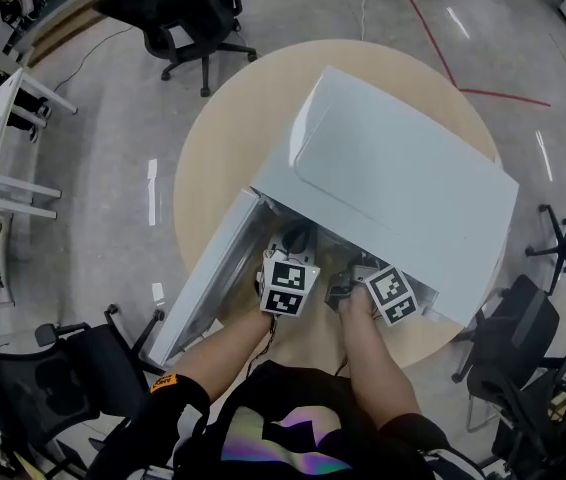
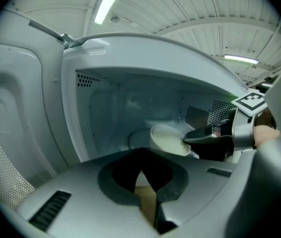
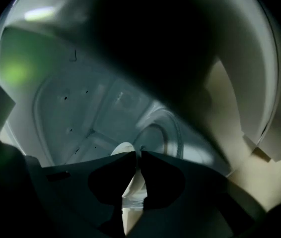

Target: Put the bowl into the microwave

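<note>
Head view: white microwave sits on a round wooden tabletop, filling the middle of the frame; its door is swung wide open toward the lower left. Both grippers are poked into the opening at the bottom centre, marker cubes facing up; the left gripper is just beside the door, the right gripper a bit over to the right of it, with the person's right hand wrapped on it from below.

The bowl is inside the microwave cavity; in the left gripper view it's centre-right, pale cream, tipped so you're looking into it, hanging over the round turntable. Can't tell if its base is touching the turntable or not. The right gripper comes in from the right edge of that frame and has its dark jaws pinched on the bowl's near rim.

Right gripper view backs that up: the right gripper has its jaws clenched with a thin white slice of the bowl wedged between them; the turntable shows just past the tips, centre-right; most of the upper frame is dark and blurry.

The left gripper has its jaws pressed together at the tips with nothing in between; it sits at the mouth of the cavity, apart from the bowl.

A black office chair stands on the floor at the top left.
</note>
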### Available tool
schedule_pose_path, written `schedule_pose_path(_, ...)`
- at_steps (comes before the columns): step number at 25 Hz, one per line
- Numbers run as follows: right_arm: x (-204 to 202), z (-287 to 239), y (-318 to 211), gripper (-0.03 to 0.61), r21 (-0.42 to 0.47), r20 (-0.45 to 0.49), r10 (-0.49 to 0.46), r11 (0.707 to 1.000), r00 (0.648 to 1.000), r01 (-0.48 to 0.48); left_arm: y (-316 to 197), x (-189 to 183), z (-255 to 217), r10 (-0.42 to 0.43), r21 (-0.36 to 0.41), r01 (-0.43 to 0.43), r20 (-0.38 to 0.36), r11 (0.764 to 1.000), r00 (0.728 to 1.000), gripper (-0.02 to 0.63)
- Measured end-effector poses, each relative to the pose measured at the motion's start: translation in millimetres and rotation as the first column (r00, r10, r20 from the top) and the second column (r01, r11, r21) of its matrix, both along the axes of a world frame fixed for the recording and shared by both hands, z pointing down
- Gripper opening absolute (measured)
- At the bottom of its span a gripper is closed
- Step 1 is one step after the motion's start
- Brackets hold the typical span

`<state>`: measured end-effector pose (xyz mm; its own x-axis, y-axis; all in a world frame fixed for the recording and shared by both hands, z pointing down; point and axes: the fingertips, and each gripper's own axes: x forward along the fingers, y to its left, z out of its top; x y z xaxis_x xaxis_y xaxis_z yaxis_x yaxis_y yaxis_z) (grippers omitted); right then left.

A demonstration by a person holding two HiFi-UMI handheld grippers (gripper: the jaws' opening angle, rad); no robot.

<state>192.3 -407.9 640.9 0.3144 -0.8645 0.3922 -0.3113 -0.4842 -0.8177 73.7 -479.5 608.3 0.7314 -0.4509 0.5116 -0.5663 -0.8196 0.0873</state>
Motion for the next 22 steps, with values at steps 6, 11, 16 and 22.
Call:
schedule_pose_path(6, 3, 0, -4, 0.044, 0.005, -0.014, 0.034, 0.999, 0.999, -0.034, -7, 3, 2, 0.006, -0.004, -0.006, 0.006, 1.0, 1.0, 0.046)
schedule_pose_path(11, 7, -3, -3, 0.046, 0.03, -0.04, 0.046, 0.999, 0.998, -0.045, -6, 9, 5, 0.011, -0.005, -0.011, 0.007, 1.0, 1.0, 0.046)
schedule_pose_path(16, 9, -2, -2, 0.046, 0.046, -0.041, 0.057, 0.997, 0.998, -0.056, -4, 9, 4, 0.01, -0.003, -0.01, -0.001, 1.0, 1.0, 0.046)
schedule_pose_path(22, 6, -5, 3, 0.046, 0.029, -0.044, 0.064, 0.998, 0.997, -0.063, -4, 1, -5, -0.002, -0.001, 0.002, -0.014, 1.0, 1.0, 0.046)
